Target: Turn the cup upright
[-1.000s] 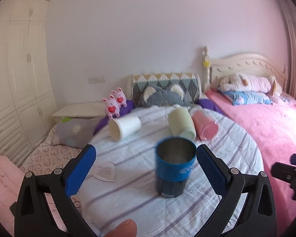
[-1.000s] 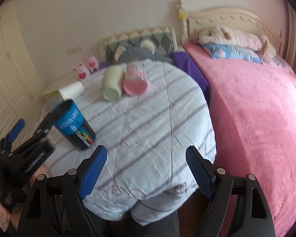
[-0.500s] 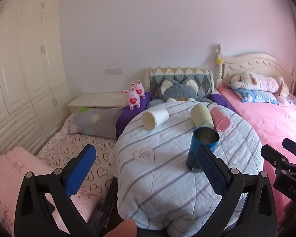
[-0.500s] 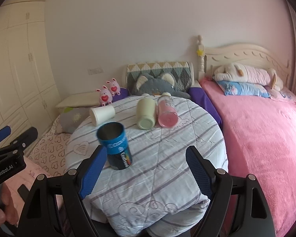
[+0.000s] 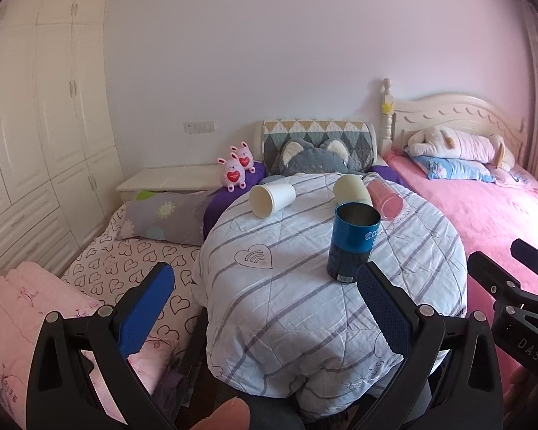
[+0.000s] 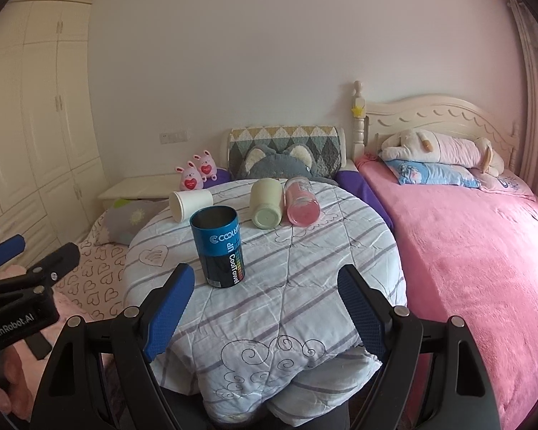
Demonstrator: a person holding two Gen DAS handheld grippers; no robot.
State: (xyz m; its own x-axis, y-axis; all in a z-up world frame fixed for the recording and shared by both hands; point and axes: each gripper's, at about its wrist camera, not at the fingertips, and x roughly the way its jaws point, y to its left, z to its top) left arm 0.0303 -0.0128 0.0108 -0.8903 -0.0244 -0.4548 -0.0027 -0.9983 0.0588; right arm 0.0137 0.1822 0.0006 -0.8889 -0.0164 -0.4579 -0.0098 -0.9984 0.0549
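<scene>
A blue and black cup [image 5: 353, 242] stands upright, mouth up, on the round table with the striped cover [image 5: 290, 294]; it also shows in the right wrist view [image 6: 219, 247]. Behind it lie three cups on their sides: a white one [image 5: 272, 199] [image 6: 190, 205], a pale green one [image 5: 351, 188] [image 6: 266, 203] and a pink one [image 5: 384, 199] [image 6: 302, 206]. My left gripper [image 5: 265, 306] is open and empty, pulled back at the table's near edge. My right gripper [image 6: 265, 304] is open and empty, also at the near edge.
A pink bed [image 6: 466, 243] with plush toys lies to the right. A bed with heart-print sheets [image 5: 125, 261] lies to the left, with white wardrobes [image 5: 36, 125] beyond. Cushions [image 6: 287, 157] and two pink bunny toys [image 6: 197, 173] sit behind the table.
Both grippers have drawn back and away from the table. The blue cup, close between the left fingers a second ago, now stands free and upright on the cover.
</scene>
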